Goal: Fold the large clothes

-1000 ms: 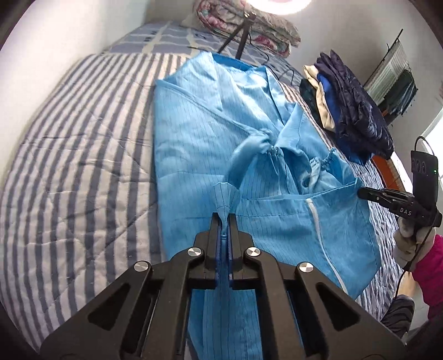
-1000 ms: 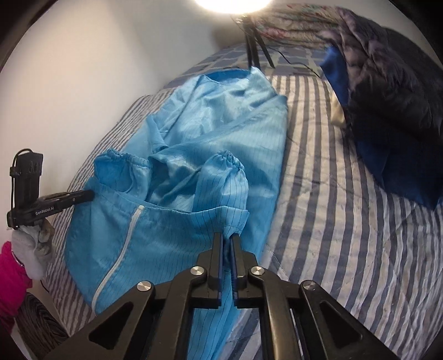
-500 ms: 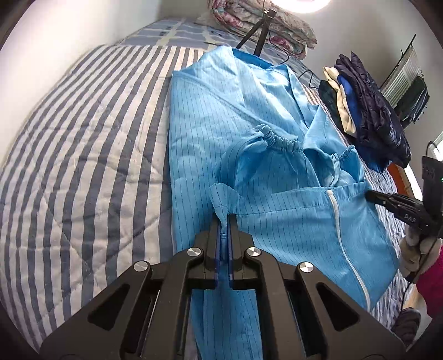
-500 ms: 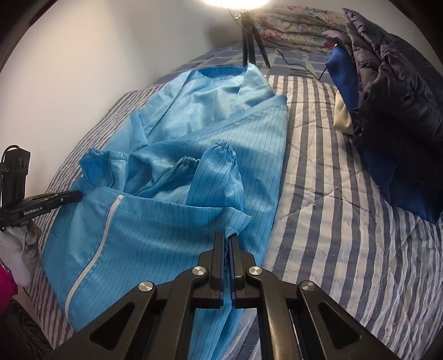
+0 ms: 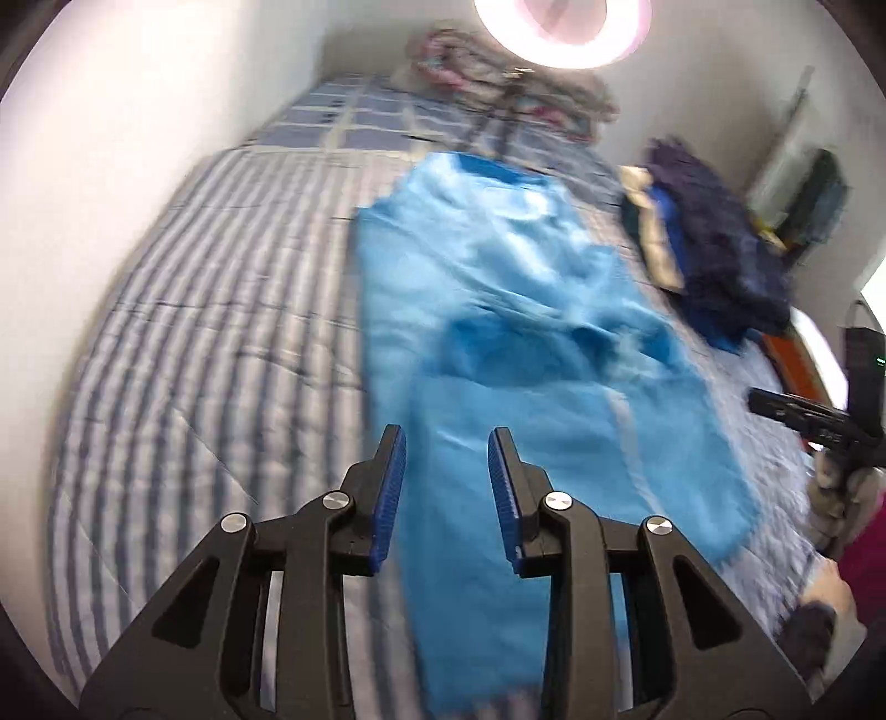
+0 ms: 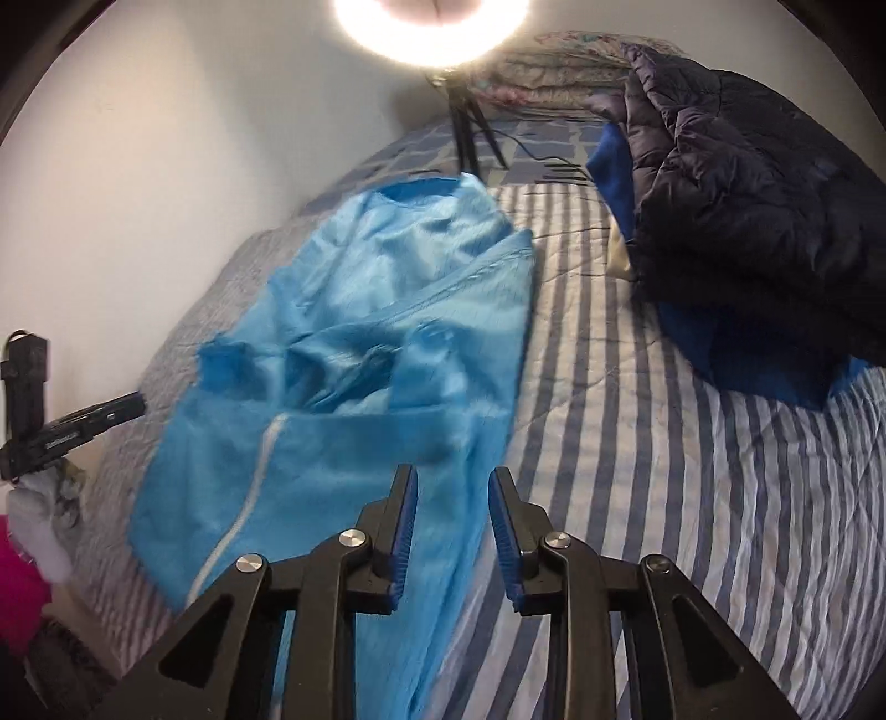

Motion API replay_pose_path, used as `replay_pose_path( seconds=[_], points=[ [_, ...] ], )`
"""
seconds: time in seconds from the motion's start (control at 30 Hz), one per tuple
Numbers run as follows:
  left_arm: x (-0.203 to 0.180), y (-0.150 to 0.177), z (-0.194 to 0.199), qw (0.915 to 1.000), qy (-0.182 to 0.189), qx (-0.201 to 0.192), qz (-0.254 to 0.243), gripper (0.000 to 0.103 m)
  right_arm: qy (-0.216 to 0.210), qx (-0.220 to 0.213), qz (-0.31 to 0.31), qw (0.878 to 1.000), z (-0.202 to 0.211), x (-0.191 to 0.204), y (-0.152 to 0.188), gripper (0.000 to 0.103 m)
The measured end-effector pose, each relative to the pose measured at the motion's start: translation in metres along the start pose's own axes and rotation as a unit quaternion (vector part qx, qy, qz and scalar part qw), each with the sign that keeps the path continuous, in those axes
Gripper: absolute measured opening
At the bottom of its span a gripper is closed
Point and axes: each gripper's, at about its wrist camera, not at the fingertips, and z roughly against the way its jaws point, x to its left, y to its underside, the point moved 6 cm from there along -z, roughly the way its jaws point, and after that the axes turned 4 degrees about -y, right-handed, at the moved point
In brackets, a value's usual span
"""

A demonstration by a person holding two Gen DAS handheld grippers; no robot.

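My left claw (image 5: 446, 476) hung above the bed with its blue-padded jaws apart and nothing between them; they had just been opening, and the cloth they framed lay below on the bed, not pinched. My right claw (image 6: 453, 512) was the same: jaws parted, just opened, empty, with only the coat's near edge seen through the gap.

The blue coat (image 5: 531, 354) lay lengthwise down the middle of the striped bedspread (image 5: 221, 343), collar end far from me, near the tripod (image 6: 470, 133) of the glaring ring lamp (image 6: 432, 22). Its lower part was folded up over the body, so a white zip line (image 6: 260, 471) ran slantwise across the top layer, and two gathered cuffs sat bunched just above that fold. The left view was badly blurred, so I could not make out the creases there.

To the coat's right side, apart from it on the bare stripes, stood a heap of dark clothes (image 6: 747, 210), a navy quilted jacket on top with blue and cream pieces beneath. A flowered quilt (image 5: 498, 88) was stacked at the head of the bed against the wall. At the edge of each view I could see my other claw and a gloved hand (image 5: 841, 487) holding it.
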Motion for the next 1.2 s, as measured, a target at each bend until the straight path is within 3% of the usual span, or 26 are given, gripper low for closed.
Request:
replay_pose_path(
  seconds=[0.07, 0.2, 0.33, 0.4, 0.5, 0.6, 0.7, 0.77, 0.9, 0.97, 1.03, 1.2],
  points=[
    [-0.019, 0.013, 0.004, 0.9993, 0.025, 0.011, -0.027, 0.031, -0.036, 0.012, 0.022, 0.999, 0.008, 0.022, 0.021, 0.029],
    [-0.065, 0.050, -0.008, 0.9920, 0.065, 0.059, -0.092, 0.031, -0.056, 0.056, 0.071, 0.994, -0.003, 0.059, 0.059, 0.029],
    [-0.079, 0.076, -0.039, 0.9854, 0.030, 0.091, -0.141, 0.031, 0.014, 0.113, 0.088, 0.990, -0.028, 0.051, 0.096, 0.024],
    [-0.074, 0.087, -0.053, 0.9844, 0.024, 0.109, -0.136, 0.031, 0.020, 0.121, 0.076, 0.989, -0.029, 0.042, 0.107, 0.021],
    [-0.069, 0.089, -0.054, 0.9828, 0.023, 0.100, -0.153, 0.027, 0.029, 0.122, 0.079, 0.989, -0.027, 0.041, 0.110, 0.021],
    [-0.062, 0.084, -0.047, 0.9862, 0.022, 0.105, -0.126, 0.027, 0.018, 0.109, 0.078, 0.991, -0.017, 0.042, 0.100, 0.022],
    [-0.048, 0.064, -0.029, 0.9919, 0.024, 0.080, -0.096, 0.027, 0.004, 0.074, 0.072, 0.995, 0.003, 0.041, 0.076, 0.024],
    [-0.041, 0.046, -0.017, 0.9941, 0.020, 0.059, -0.089, 0.027, -0.008, 0.040, 0.069, 0.997, 0.016, 0.038, 0.055, 0.032],
    [-0.025, -0.009, -0.005, 0.9973, 0.016, 0.021, -0.069, 0.027, -0.011, -0.023, 0.069, 0.997, 0.030, 0.035, 0.003, 0.033],
    [-0.016, -0.037, -0.005, 0.9979, 0.007, 0.006, -0.064, 0.032, -0.014, -0.031, 0.072, 0.997, 0.028, 0.036, -0.026, 0.038],
    [-0.006, -0.069, -0.009, 0.9984, 0.008, -0.007, -0.055, 0.050, -0.014, -0.037, 0.075, 0.996, 0.020, 0.030, -0.055, 0.040],
    [0.016, -0.142, -0.043, 0.9989, -0.017, -0.020, -0.039, 0.051, -0.026, -0.036, 0.082, 0.996, -0.010, 0.020, -0.115, 0.047]
  ],
)
